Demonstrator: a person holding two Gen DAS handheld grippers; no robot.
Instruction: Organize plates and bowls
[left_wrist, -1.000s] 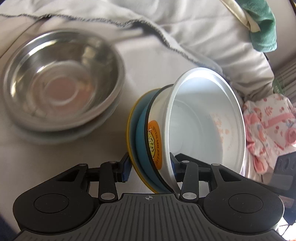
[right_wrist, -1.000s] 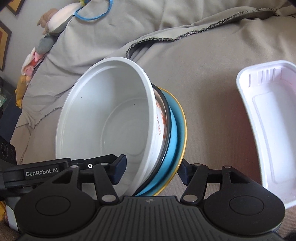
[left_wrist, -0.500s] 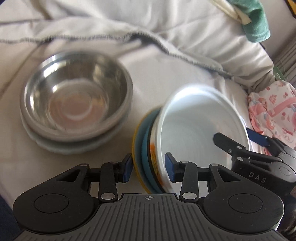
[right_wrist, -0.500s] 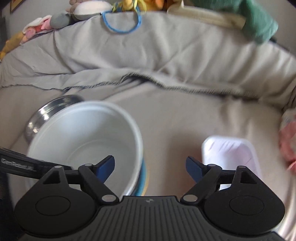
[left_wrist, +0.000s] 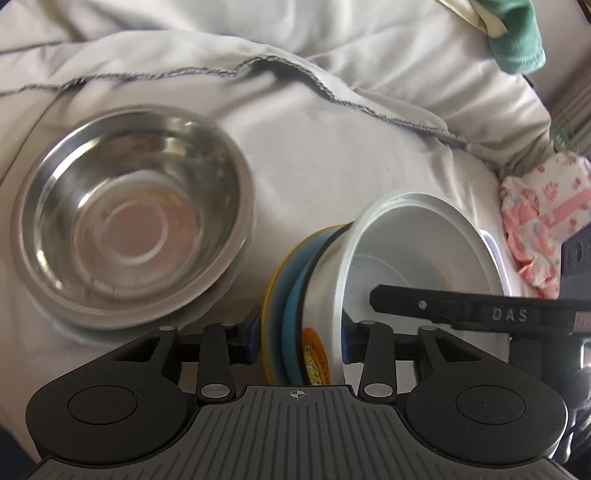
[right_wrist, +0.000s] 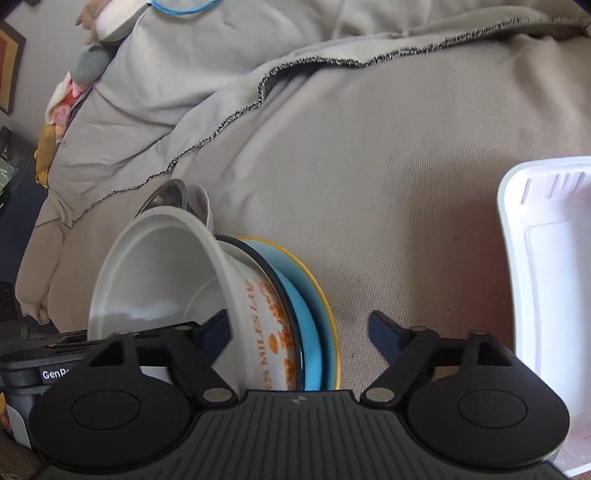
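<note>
A tilted stack of dishes stands on edge on the grey cover: a white bowl (left_wrist: 417, 251) (right_wrist: 159, 280), an orange-printed bowl (right_wrist: 266, 325), a blue bowl and a yellow-rimmed blue plate (left_wrist: 275, 295) (right_wrist: 325, 314). My left gripper (left_wrist: 299, 332) is shut on this stack, one pad on the plate and the other inside the white bowl. My right gripper (right_wrist: 301, 328) straddles the stack from the other side with its jaws closing. Its left finger (right_wrist: 218, 328) is inside the white bowl and its right finger (right_wrist: 384, 328) is clear of the plate. A steel bowl (left_wrist: 129, 221) rests on a pale dish to the left.
A white foam tray (right_wrist: 546, 295) lies on the cover to the right of the stack. A stitched fold of the grey cover (left_wrist: 258, 66) runs behind the dishes. A green cloth (left_wrist: 517, 40) and a pink patterned cloth (left_wrist: 539, 206) lie at the far right.
The right gripper let go of the stack, opened wide and drew back, then came back around it with narrower jaws. The left gripper kept hold of the stack throughout.
</note>
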